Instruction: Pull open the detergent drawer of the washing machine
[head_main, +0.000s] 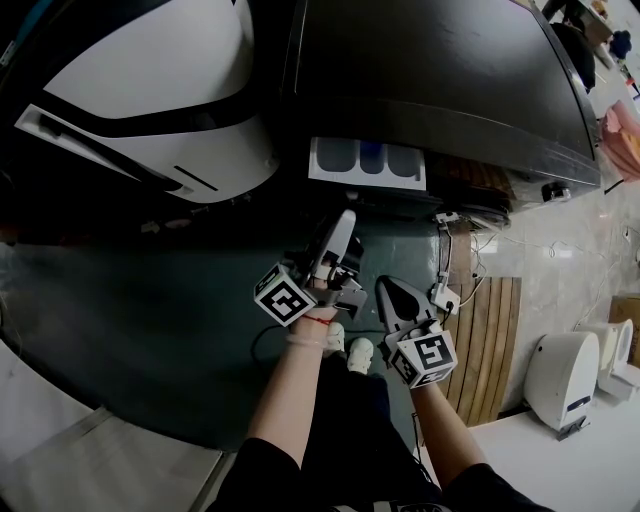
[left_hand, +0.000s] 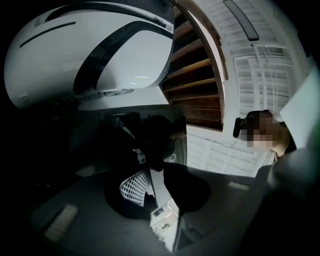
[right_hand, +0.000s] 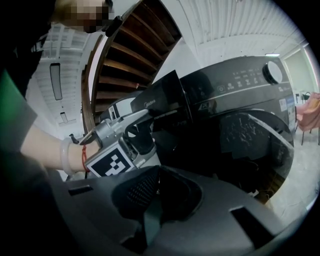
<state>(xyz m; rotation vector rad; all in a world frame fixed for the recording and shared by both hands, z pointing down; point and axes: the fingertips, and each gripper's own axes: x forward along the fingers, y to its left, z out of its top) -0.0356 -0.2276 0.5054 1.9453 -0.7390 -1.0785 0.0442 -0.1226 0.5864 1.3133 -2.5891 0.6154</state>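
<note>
The black washing machine (head_main: 430, 70) fills the top of the head view, its control panel and round door (right_hand: 250, 135) clear in the right gripper view. Its detergent drawer (head_main: 366, 162) stands pulled out, with white compartments showing from above. My left gripper (head_main: 346, 215) points up at the drawer's dark front panel (right_hand: 172, 97) and is shut on its lower edge. The glossy panel (left_hand: 145, 130) sits right at the left gripper's (left_hand: 152, 162) tips. My right gripper (head_main: 390, 285) hangs lower and to the right, shut and holding nothing. In its own view the right gripper (right_hand: 159, 170) points at the left gripper (right_hand: 150, 116).
A large white rounded appliance (head_main: 150, 90) stands left of the washer. A wooden staircase (right_hand: 125, 60) rises behind. Cables and a power strip (head_main: 445, 295) lie on the floor by wooden slats (head_main: 490, 340). A white device (head_main: 565, 375) sits at the right.
</note>
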